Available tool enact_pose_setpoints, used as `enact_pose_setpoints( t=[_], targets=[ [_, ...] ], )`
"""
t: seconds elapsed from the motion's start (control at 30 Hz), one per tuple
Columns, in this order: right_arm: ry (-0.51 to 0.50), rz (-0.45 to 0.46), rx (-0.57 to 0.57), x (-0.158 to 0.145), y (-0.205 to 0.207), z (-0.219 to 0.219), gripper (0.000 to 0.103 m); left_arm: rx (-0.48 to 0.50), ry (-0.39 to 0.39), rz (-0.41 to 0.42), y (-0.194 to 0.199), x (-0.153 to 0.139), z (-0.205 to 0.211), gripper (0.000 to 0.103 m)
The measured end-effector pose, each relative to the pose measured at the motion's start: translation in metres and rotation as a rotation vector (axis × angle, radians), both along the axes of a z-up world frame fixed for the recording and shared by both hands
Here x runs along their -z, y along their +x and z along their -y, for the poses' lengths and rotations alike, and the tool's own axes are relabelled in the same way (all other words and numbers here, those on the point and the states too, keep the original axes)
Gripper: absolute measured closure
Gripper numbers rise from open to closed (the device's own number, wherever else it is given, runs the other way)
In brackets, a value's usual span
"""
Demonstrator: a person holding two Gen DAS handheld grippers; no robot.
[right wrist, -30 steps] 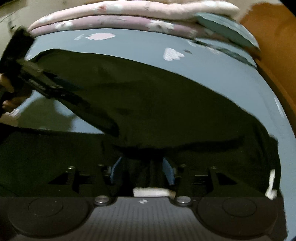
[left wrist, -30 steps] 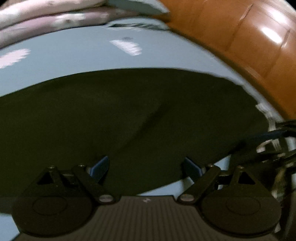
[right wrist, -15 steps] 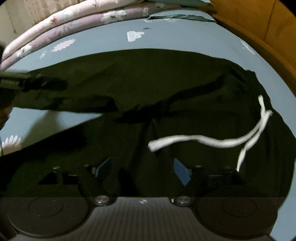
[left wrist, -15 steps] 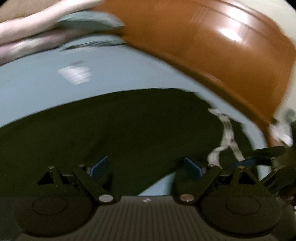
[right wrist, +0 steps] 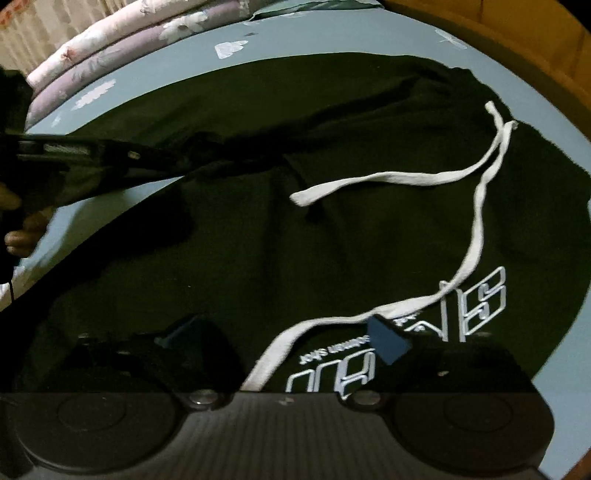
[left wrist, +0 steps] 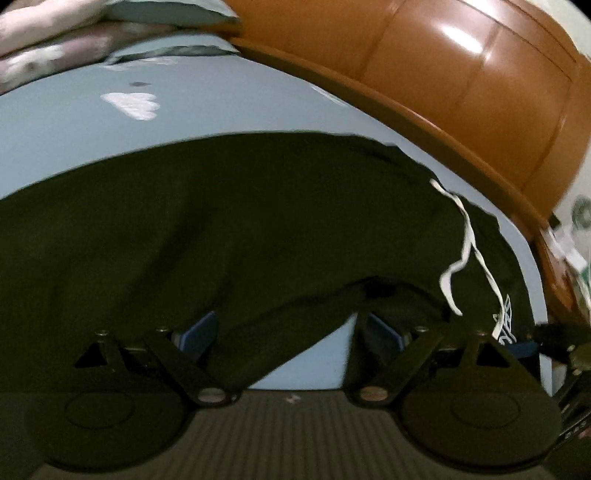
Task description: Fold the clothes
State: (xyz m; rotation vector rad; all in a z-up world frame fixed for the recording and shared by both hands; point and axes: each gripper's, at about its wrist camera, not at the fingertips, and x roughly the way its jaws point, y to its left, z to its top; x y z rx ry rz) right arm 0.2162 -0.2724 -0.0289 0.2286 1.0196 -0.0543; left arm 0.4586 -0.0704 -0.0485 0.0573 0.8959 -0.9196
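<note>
A dark green garment [left wrist: 258, 221] [right wrist: 332, 240] lies spread on the light blue bed sheet [left wrist: 74, 129]. It has a white drawstring [right wrist: 388, 179] [left wrist: 467, 236] and white printed letters [right wrist: 484, 299]. My left gripper [left wrist: 290, 332] is open over the garment's near edge, and its pads do not press on the cloth. My right gripper [right wrist: 284, 334] hovers over the printed part. Its jaws are opening, and the drawstring and cloth lie loose below them. The left gripper's arm [right wrist: 92, 155] and a person's hand [right wrist: 22, 221] show at the left of the right wrist view.
A glossy wooden bed board [left wrist: 461, 92] curves along the far right side of the sheet. Folded floral quilts [right wrist: 129, 37] and a teal pillow [left wrist: 166, 11] are stacked at the far end. White flower prints [left wrist: 133, 105] dot the sheet.
The right gripper's jaws spread wide and let go of the dark cloth they pinched; it rolled and shifted over the printed letters. The left gripper swung right toward the wooden board, still open.
</note>
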Motion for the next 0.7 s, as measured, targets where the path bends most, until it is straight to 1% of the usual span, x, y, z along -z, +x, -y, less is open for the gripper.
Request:
enact_pose_setpoints(
  t=[0.07,0.17,0.3,0.37,0.4,0.53,0.6,0.7],
  targets=[
    [-0.004,0.005,0.004,0.002,0.0,-0.002,0.0,-0.012,-0.014,0.02,-0.002,-0.011,-0.011,0.014],
    [-0.019,0.013,0.007,0.003,-0.001,-0.005,0.0,0.007,-0.036,0.049,-0.008,-0.021,-0.009,0.011],
    [-0.049,0.031,-0.014,0.007,-0.005,-0.009,0.0,0.084,-0.027,0.077,-0.014,-0.022,0.028,0.011],
    [-0.092,0.031,-0.029,0.009,-0.006,-0.014,0.0,0.124,-0.029,0.087,-0.018,-0.019,0.046,0.011],
    [-0.11,0.031,-0.032,0.01,-0.006,-0.016,0.0,0.129,-0.023,0.083,-0.018,-0.015,0.053,0.011],
    [-0.12,0.047,-0.014,0.011,-0.008,-0.018,0.0,0.11,0.026,0.043,-0.012,0.004,0.067,0.011],
    [-0.119,0.058,-0.019,0.012,-0.01,-0.017,0.0,0.068,0.043,0.021,-0.005,0.012,0.055,0.011],
    [-0.12,0.075,-0.023,0.012,-0.013,-0.018,0.0,0.018,0.042,-0.016,0.003,0.009,0.022,0.011]
  ],
)
